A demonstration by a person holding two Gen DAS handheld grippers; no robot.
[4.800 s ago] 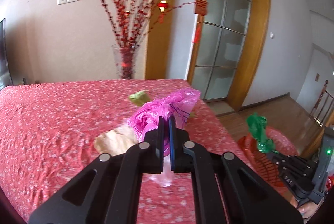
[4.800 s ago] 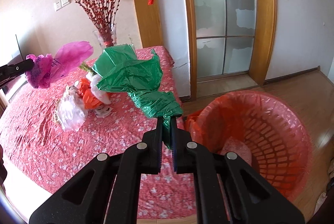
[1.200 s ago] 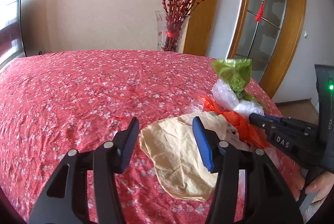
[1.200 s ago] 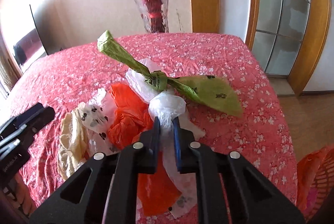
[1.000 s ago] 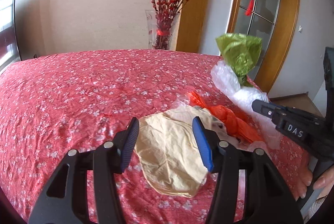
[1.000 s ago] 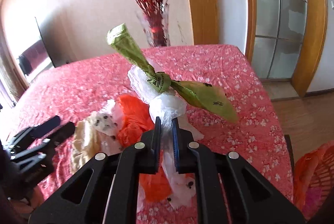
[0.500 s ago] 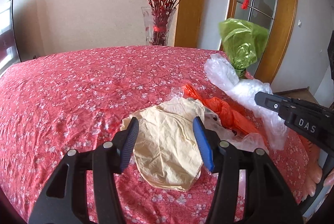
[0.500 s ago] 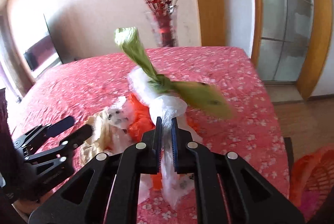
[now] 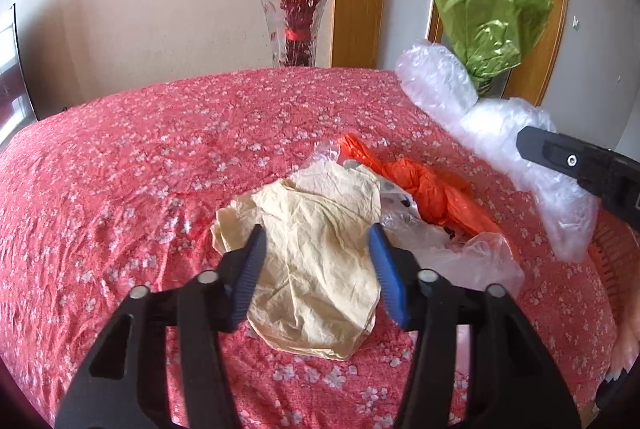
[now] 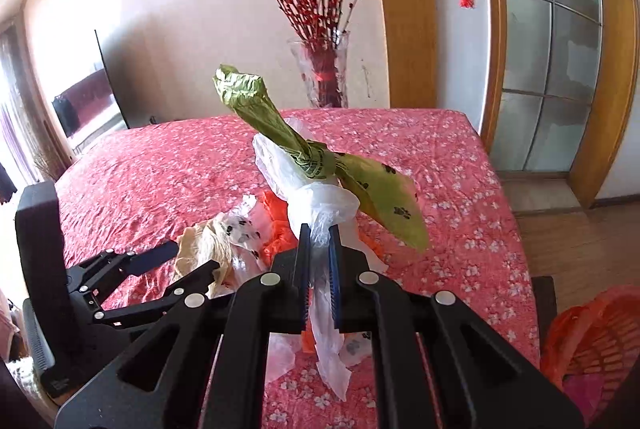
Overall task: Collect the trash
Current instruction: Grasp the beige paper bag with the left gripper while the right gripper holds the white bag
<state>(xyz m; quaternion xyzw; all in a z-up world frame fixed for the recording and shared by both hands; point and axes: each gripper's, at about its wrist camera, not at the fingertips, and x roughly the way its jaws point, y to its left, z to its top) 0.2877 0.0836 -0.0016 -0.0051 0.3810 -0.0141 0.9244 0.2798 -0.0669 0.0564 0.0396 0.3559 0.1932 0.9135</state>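
Observation:
My right gripper (image 10: 319,237) is shut on a clear white plastic bag (image 10: 320,203) knotted with a light green bag (image 10: 376,195), held above the table; the bundle shows in the left wrist view too (image 9: 492,29). My left gripper (image 9: 316,251) is open, its jaws either side of a crumpled beige paper (image 9: 320,253) lying on the red flowered tablecloth (image 9: 140,169). An orange bag (image 9: 428,185) and a thin clear bag (image 9: 452,253) lie just right of the paper. The left gripper also shows in the right wrist view (image 10: 184,263).
An orange-red plastic basket (image 10: 596,341) stands on the floor to the right of the table, with something pink inside. A glass vase of red branches (image 9: 294,29) stands behind the table's far edge. A glass door (image 10: 548,69) is at right.
My right gripper has lifted the white and green bundle higher off the table. My left gripper has moved closer over the beige paper, still open.

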